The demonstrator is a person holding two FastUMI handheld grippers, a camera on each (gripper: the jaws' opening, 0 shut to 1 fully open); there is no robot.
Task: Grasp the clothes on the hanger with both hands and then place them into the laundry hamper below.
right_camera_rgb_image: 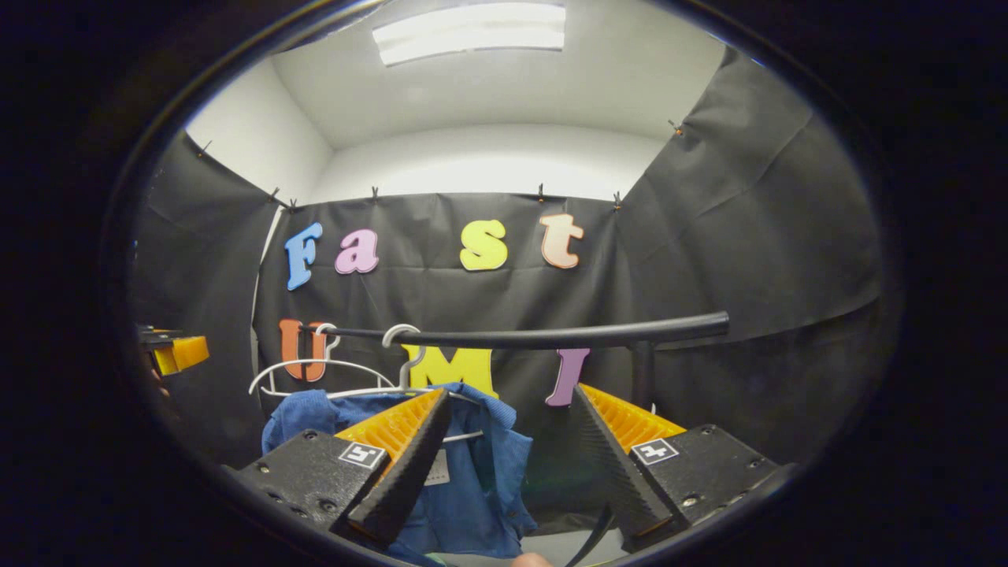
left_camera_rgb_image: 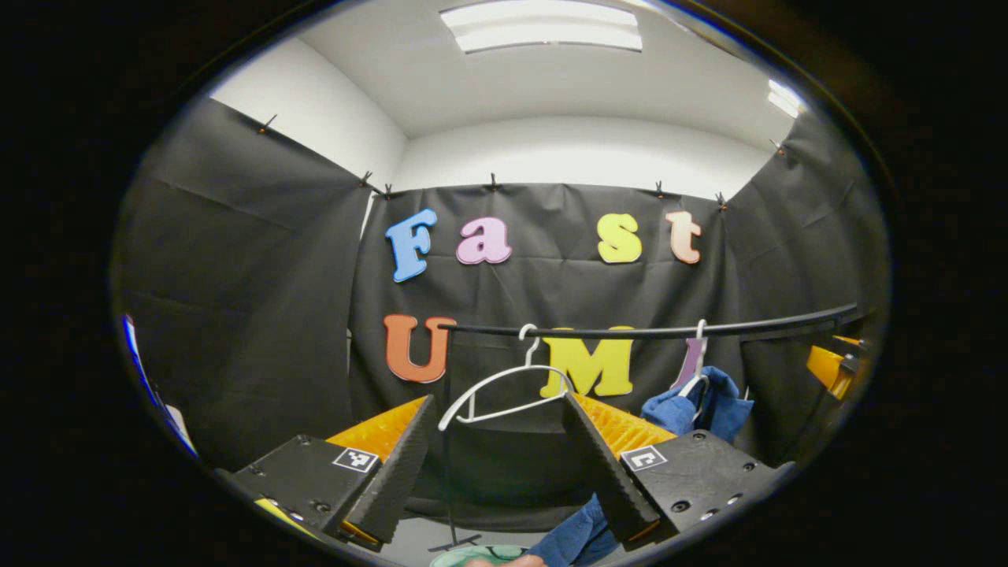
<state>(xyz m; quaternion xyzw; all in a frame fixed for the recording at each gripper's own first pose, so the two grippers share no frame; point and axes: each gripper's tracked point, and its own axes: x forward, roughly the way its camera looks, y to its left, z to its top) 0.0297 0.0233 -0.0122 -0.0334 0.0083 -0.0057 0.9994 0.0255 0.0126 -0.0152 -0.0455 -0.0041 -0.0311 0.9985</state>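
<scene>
A blue shirt (right_camera_rgb_image: 465, 480) hangs on a white hanger (right_camera_rgb_image: 398, 346) from the black rail (right_camera_rgb_image: 551, 337). In the left gripper view the same blue shirt (left_camera_rgb_image: 693, 409) hangs to the right, its lower part (left_camera_rgb_image: 579, 535) showing by my right finger. My left gripper (left_camera_rgb_image: 500, 488) is open in front of an empty white hanger (left_camera_rgb_image: 504, 386), nothing between its fingers. My right gripper (right_camera_rgb_image: 504, 488) is open, the shirt just behind its left finger (right_camera_rgb_image: 405, 465). The other gripper (right_camera_rgb_image: 177, 352) shows at the far left. A green hamper rim (left_camera_rgb_image: 472, 555) peeks at the bottom.
The black rail (left_camera_rgb_image: 646, 331) runs across the booth on a black post (right_camera_rgb_image: 642, 378). A second empty white hanger (right_camera_rgb_image: 315, 366) hangs left of the shirt. Black cloth walls close in on all sides. A thin black stand (left_camera_rgb_image: 450, 504) rises from the pale floor.
</scene>
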